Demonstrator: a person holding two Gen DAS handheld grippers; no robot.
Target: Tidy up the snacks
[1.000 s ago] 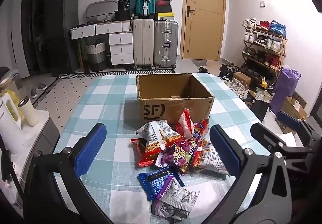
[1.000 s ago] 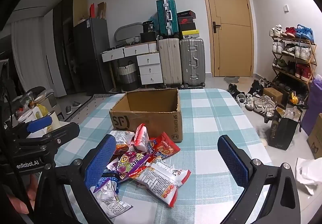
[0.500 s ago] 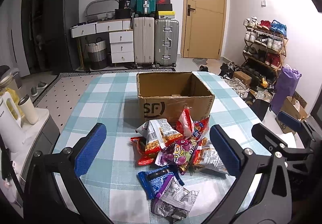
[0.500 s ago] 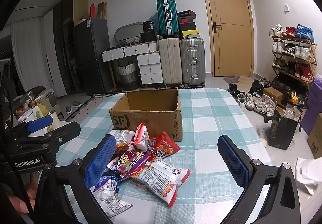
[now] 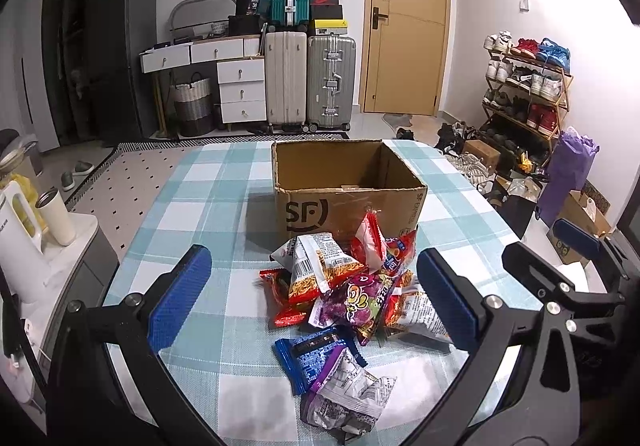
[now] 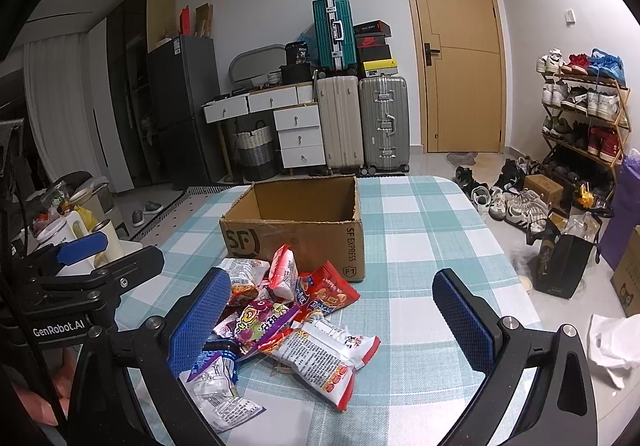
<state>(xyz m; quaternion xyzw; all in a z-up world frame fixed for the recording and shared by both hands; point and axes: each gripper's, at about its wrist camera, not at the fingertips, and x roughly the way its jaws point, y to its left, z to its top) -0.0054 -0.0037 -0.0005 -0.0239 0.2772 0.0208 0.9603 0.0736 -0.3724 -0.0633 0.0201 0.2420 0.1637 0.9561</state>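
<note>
Cardboard box beyond snack pile, left tongs and right tongs spread apart, empty, above pile

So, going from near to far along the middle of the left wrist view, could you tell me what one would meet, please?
Crumpled silver-and-purple packet → blue packet → purple candy packet → cardboard box → far end of the checked tablecloth → silver suitcase.

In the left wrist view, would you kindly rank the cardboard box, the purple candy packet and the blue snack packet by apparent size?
1. cardboard box, clearly largest.
2. purple candy packet and blue snack packet look about alike; the blue one lies nearer the camera and is partly covered, so I will not rank them.
</note>
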